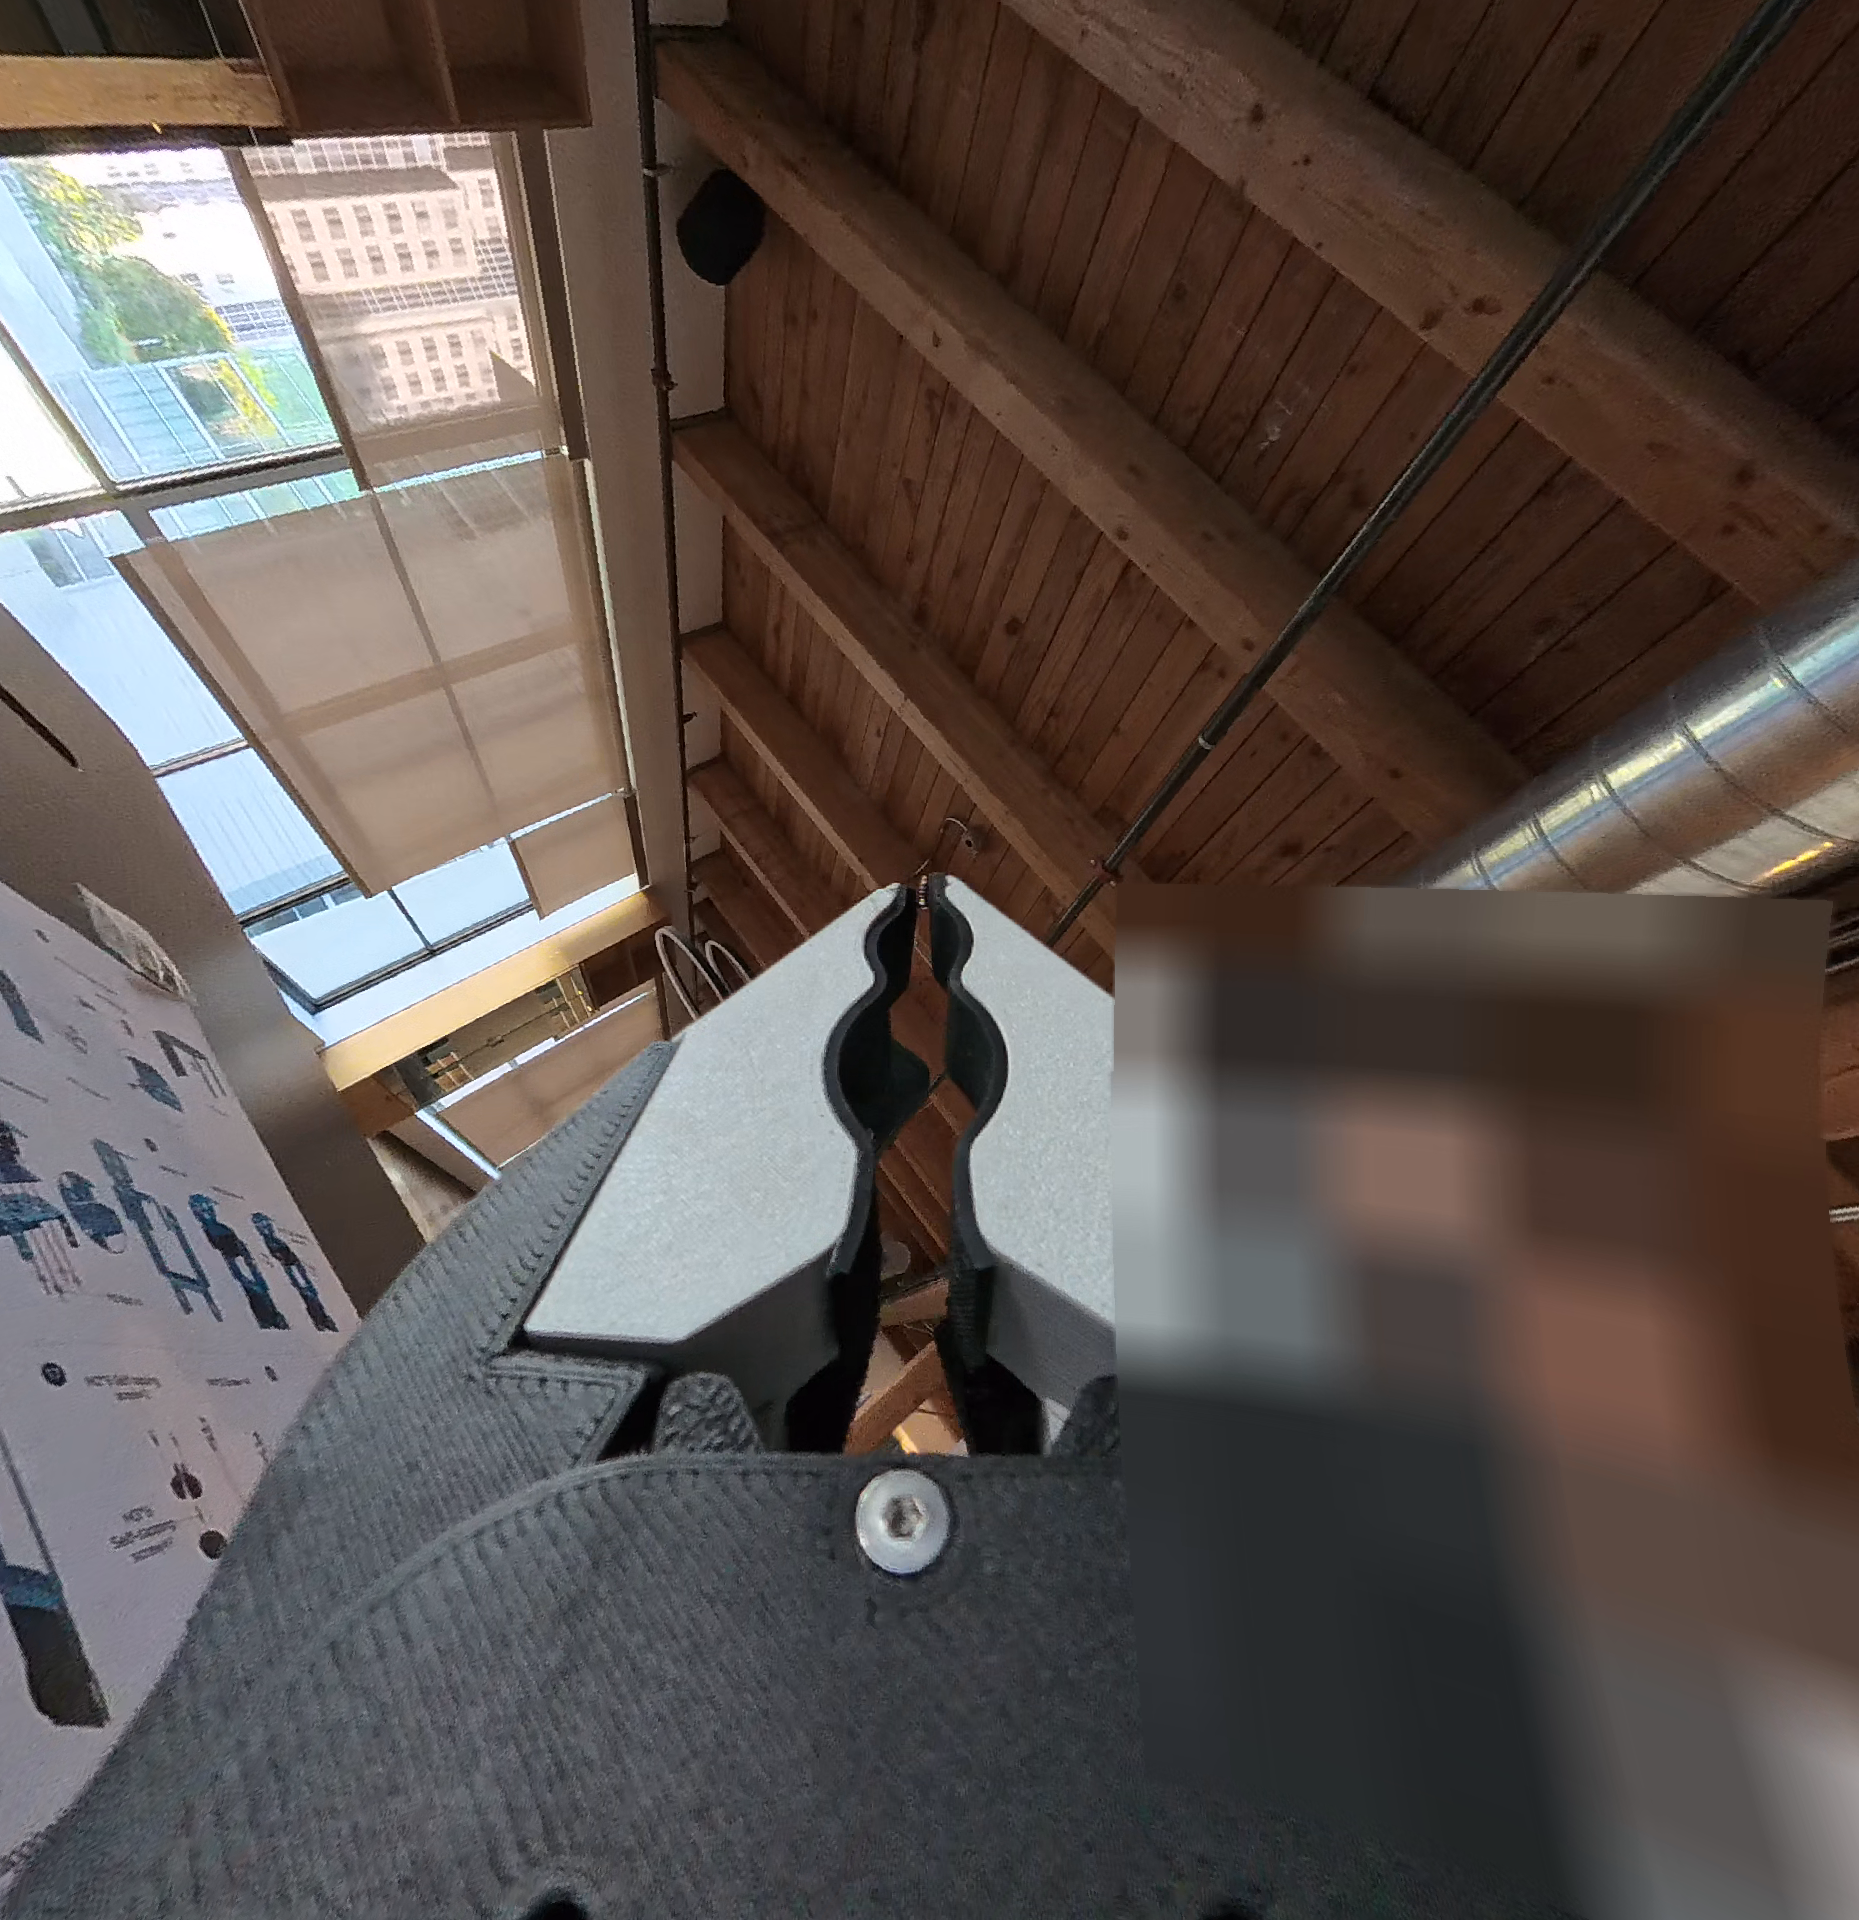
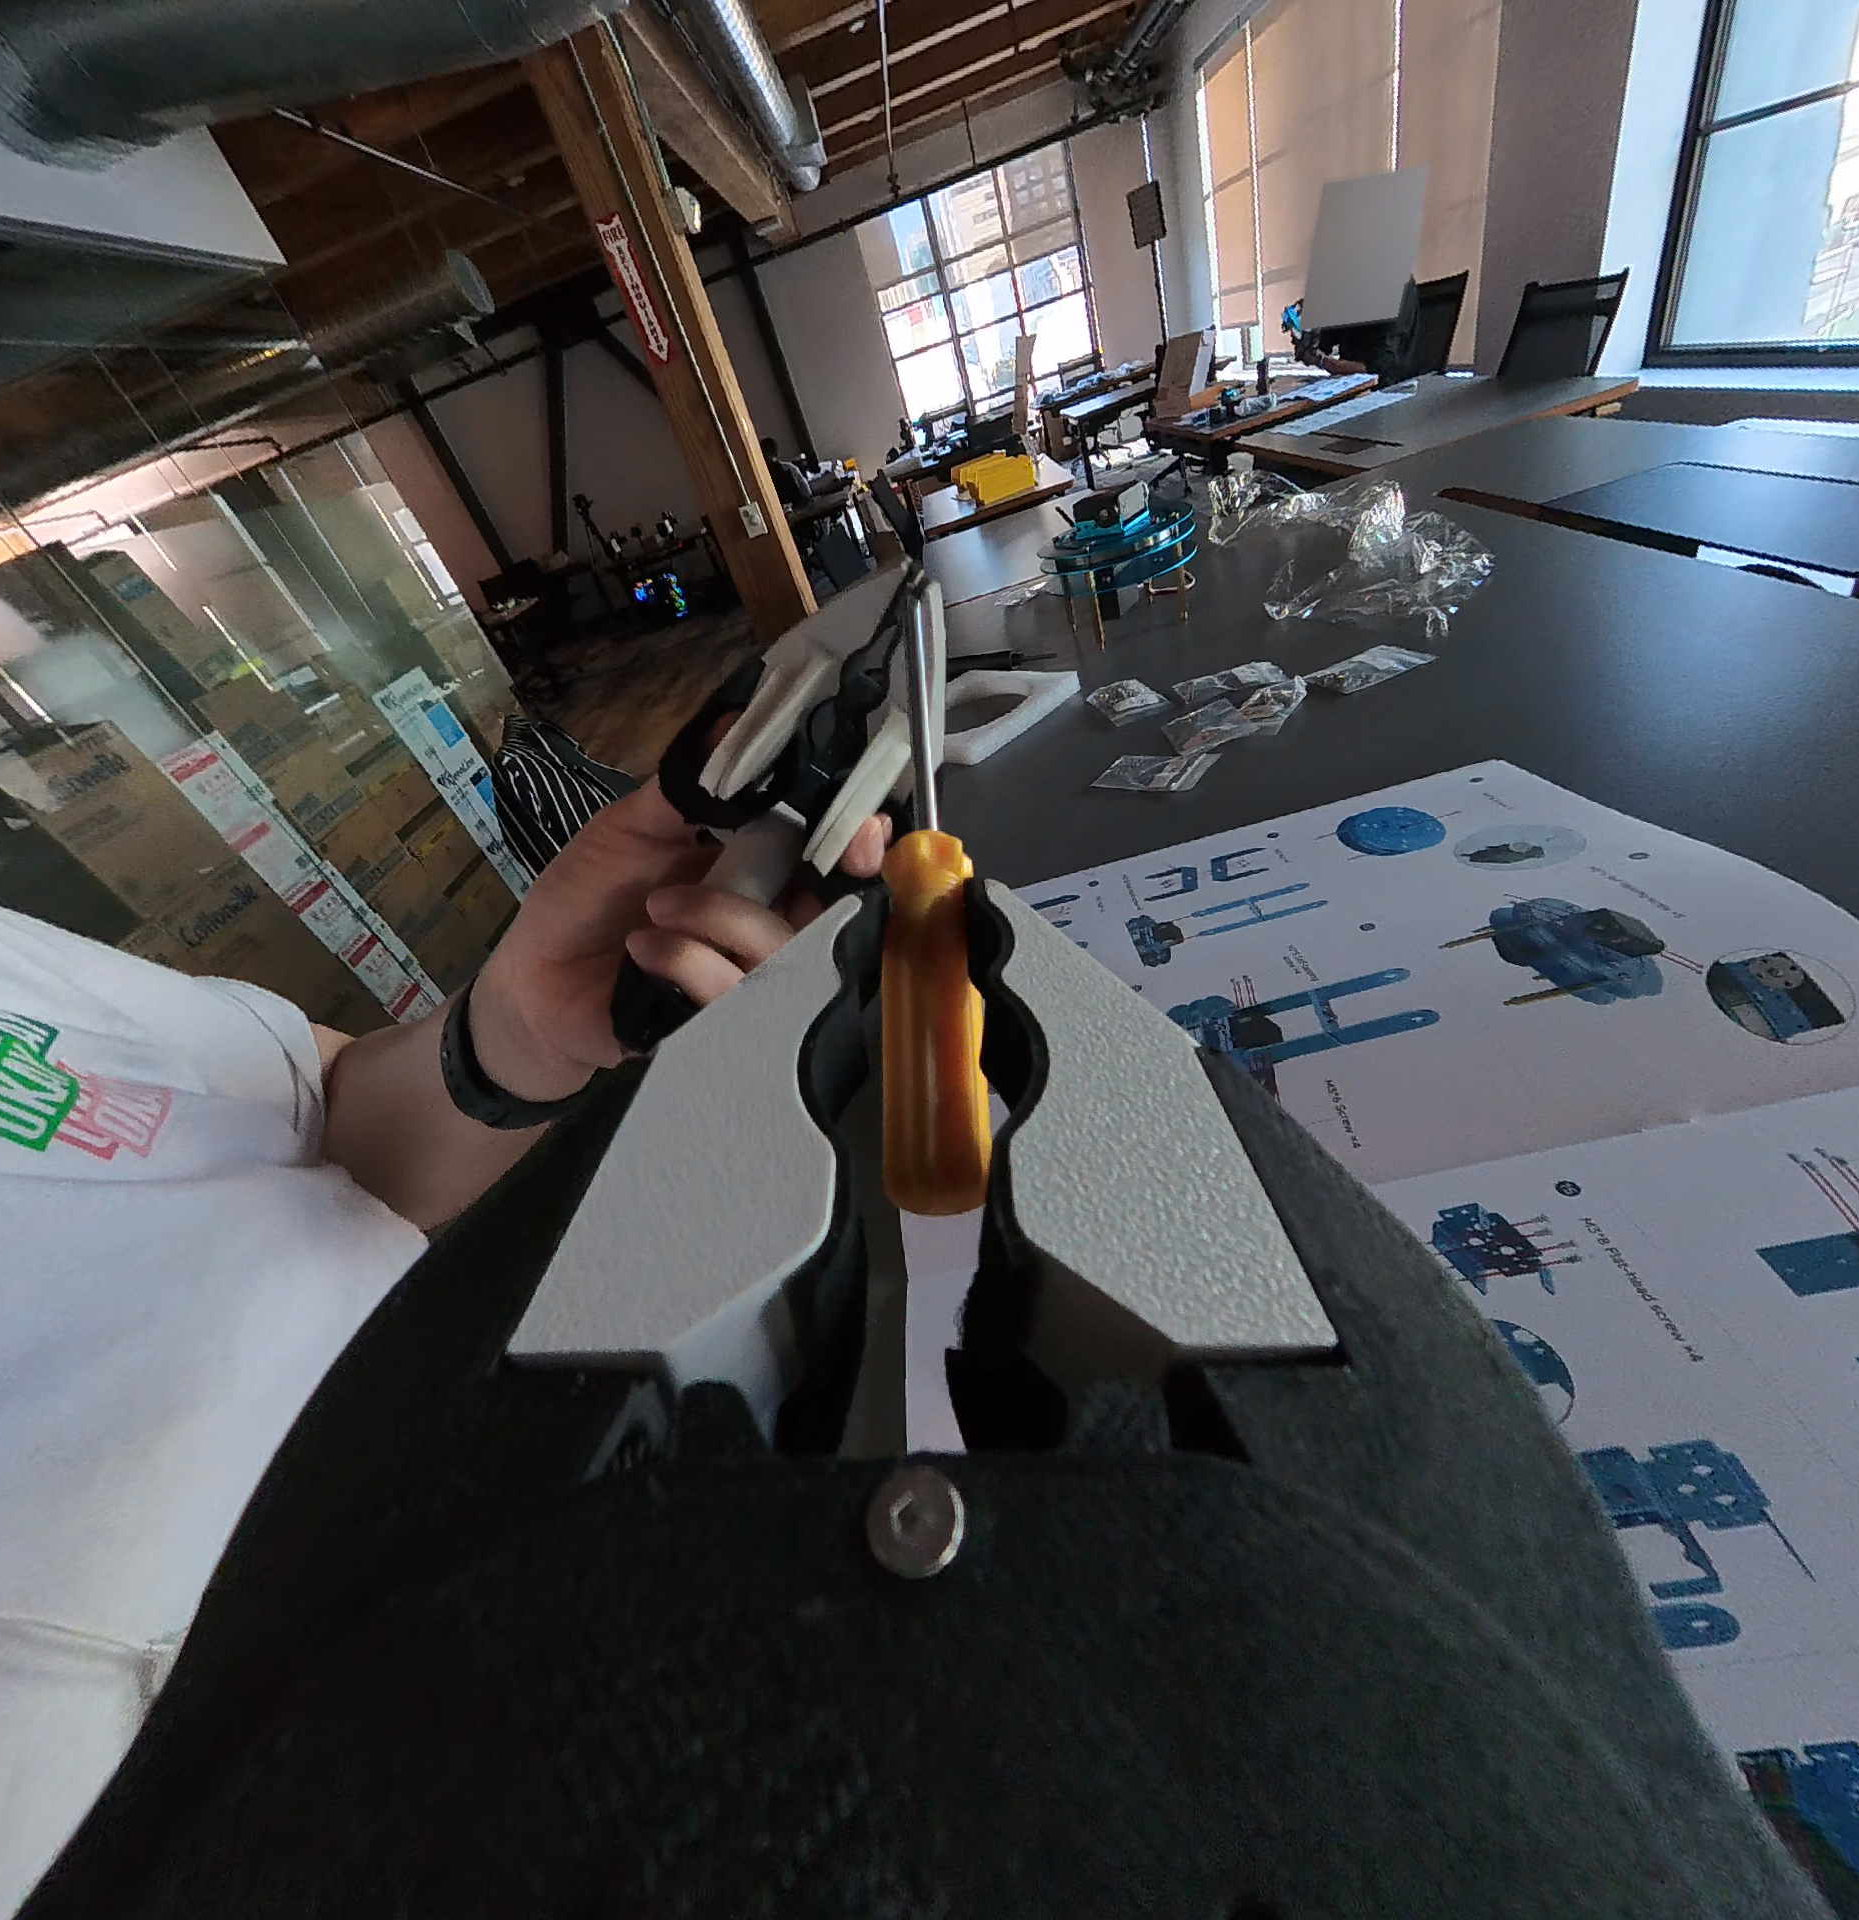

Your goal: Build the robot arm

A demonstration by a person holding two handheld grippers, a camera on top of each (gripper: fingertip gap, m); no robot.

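Screwdriver [image 2: 933, 1049] in right claw [image 2: 925, 914], bags [image 2: 1216, 707] beyond.

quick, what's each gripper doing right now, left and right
Left gripper: shut on a tiny metal part at its tips, pointing up at the ceiling.
Right gripper: shut on the orange-handled screwdriver.

Daylight from the windows [image 1: 281, 416] lit both fisheye views; panes glared white, edges bent, and the shirt [image 2: 125, 1299] was blurred.
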